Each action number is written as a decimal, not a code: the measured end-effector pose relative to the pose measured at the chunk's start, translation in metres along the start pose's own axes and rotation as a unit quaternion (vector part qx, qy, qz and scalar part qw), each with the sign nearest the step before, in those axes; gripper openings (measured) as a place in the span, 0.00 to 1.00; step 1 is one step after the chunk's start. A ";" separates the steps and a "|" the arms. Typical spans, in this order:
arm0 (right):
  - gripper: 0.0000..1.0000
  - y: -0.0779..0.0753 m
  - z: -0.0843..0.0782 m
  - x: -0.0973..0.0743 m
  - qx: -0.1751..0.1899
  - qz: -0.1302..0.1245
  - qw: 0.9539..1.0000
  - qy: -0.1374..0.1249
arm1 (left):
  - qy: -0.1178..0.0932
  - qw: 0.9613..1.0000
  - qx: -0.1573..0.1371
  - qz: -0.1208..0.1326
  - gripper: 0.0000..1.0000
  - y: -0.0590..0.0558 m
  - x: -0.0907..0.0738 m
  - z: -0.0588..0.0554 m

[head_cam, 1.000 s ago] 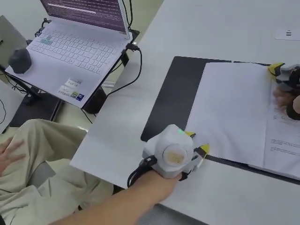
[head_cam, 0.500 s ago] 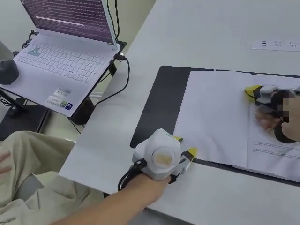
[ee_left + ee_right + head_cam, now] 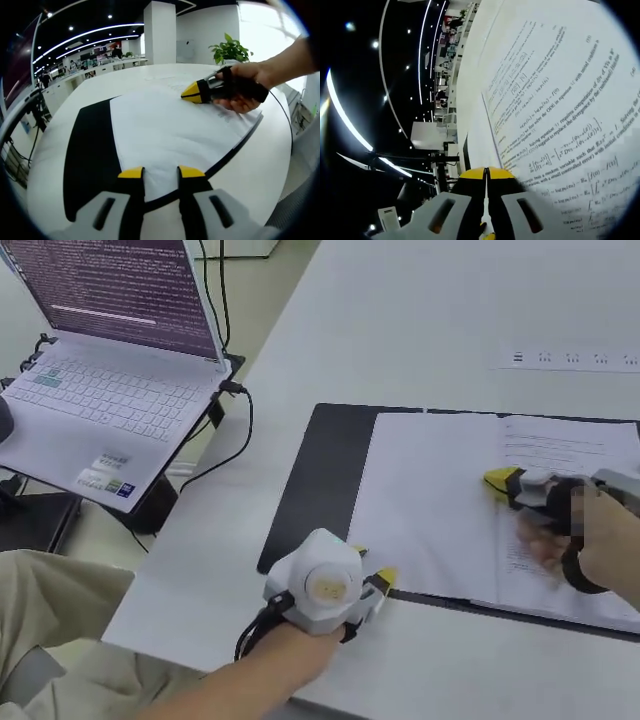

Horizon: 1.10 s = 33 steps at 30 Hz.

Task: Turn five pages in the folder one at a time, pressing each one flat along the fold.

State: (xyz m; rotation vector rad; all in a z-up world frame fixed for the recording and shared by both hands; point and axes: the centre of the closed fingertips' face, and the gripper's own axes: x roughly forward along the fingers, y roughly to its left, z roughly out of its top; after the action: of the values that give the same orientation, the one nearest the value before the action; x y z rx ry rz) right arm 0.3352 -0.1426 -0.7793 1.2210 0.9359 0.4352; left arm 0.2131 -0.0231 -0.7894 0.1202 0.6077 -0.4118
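Smooth white workbench [image 3: 420, 300], flat black folder [image 3: 320, 470], left hand-held gripper [image 3: 161, 172] apart, right hand-held gripper [image 3: 486, 172] together.

- open black folder [image 3: 320, 480] flat on the white counter [image 3: 420, 330]
- white laptop [image 3: 100, 390] off to its left
- left tongs [image 3: 372, 565] at its near edge, right tongs [image 3: 500, 480] on its pages

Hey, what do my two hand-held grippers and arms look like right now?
The left hand-held gripper has a rounded white body, grey jaws with yellow tips, and a black cable at the wrist. The right hand-held gripper is grey and black, also yellow-tipped, with a black strap round the hand. Forearms are bare.
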 end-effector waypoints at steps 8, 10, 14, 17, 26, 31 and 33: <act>0.00 -0.009 -0.035 -0.019 -0.001 0.001 1.000 0.022 | -0.001 1.000 0.001 0.000 0.24 0.000 -0.001 0.000; 0.00 -0.012 -0.043 -0.023 0.001 0.002 1.000 0.030 | -0.001 1.000 0.000 0.000 0.24 -0.001 -0.001 0.000; 0.00 -0.019 -0.062 -0.034 -0.004 -0.001 0.999 0.044 | -0.002 1.000 0.000 0.000 0.24 -0.001 -0.001 0.001; 0.00 -0.021 -0.080 -0.044 -0.001 -0.001 0.999 0.053 | -0.002 1.000 -0.004 0.001 0.24 -0.001 -0.001 0.001; 0.00 -0.030 -0.118 -0.071 0.042 0.012 0.998 0.054 | -0.001 1.000 -0.009 0.002 0.24 -0.001 -0.001 0.001; 0.00 -0.035 -0.132 -0.082 0.052 0.007 0.997 0.056 | 0.004 1.000 -0.007 0.001 0.24 -0.001 0.000 0.000; 0.00 -0.039 -0.139 -0.086 0.054 0.000 0.997 0.057 | 0.007 1.000 -0.006 0.001 0.24 -0.001 0.000 0.001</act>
State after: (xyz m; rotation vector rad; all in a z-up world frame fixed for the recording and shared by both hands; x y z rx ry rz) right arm 0.1683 -0.1345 -0.7902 1.3046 1.0680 0.4636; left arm 0.2132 -0.0243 -0.7891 0.1121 0.6234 -0.4053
